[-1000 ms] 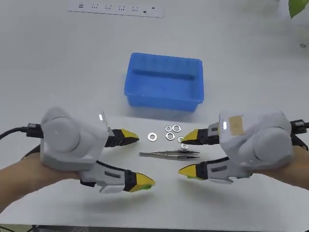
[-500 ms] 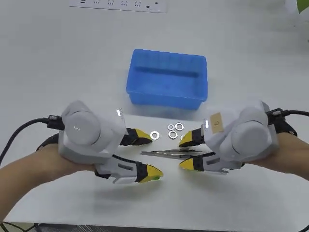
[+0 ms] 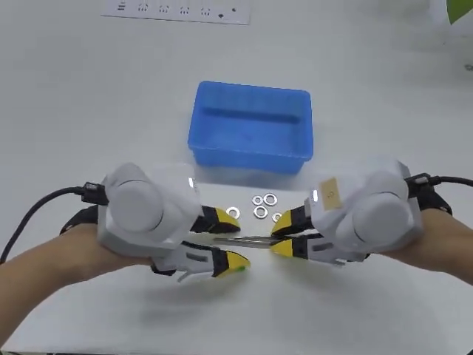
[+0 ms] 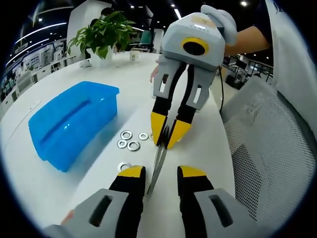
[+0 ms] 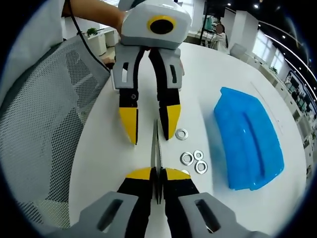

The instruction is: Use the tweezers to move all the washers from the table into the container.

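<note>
Both grippers have closed in on the tweezers (image 3: pixel 247 239) since a second ago. The right gripper (image 3: pixel 281 234), whose jaws stood wide then, now has them drawn together onto one end of the tweezers. The left gripper (image 3: pixel 231 238) has slid in so that its jaws straddle the other end.

The white table (image 3: pixel 369 89) carries everything. The blue container (image 3: pixel 250 126) sits on it beyond the grippers, well apart from them.

In the left gripper view the left gripper's jaws stand moderately apart, one on each side of the tweezers. I cannot tell whether either jaw touches them. In the right gripper view the right gripper's yellow tips sit nearly together, pinching the tweezers between them.

The tweezers lie along the table, spanning the gap between the two grippers. The washers (image 3: pixel 261 205) lie loose on the table between the tweezers and the container, just beside the right gripper's far tip. One washer (image 5: pixel 182 134) lies apart from the cluster, nearer the left gripper.
</note>
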Available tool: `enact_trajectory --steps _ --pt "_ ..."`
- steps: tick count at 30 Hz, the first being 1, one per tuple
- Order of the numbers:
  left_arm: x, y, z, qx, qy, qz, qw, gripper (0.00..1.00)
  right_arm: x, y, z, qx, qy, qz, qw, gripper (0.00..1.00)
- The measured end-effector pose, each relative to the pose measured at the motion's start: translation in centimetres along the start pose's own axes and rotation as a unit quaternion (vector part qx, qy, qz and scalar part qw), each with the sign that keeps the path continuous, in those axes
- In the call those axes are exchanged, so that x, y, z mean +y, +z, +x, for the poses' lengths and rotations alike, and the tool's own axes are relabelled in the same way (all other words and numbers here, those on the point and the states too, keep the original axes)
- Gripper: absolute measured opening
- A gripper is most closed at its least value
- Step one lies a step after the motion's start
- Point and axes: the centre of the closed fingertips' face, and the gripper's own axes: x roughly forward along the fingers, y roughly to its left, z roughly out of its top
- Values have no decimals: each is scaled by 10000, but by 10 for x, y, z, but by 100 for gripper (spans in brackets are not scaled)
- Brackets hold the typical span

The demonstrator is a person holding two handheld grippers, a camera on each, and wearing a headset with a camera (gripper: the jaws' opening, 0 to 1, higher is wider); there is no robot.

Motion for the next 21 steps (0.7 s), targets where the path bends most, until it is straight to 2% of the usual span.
enact_trajectory --steps 4,7,12,16,21 --pt "0 -2 -1 99 -42 94 9999 23 0 1 0 -117 20 81 9999 7" --pt "0 -3 -2 119 -44 129 9998 22 0 2 0 -141 31 87 9999 7" --pt "0 -3 -2 136 -50 196 9997 22 9 10 1 -315 228 242 9990 7" --pt "0 -4 -3 204 -56 291 9994 22 7 25 -6 -691 251 566 9957 7" --pt "2 -6 -4 262 -9 366 9990 15 4 26 -7 -732 218 629 9951 7"
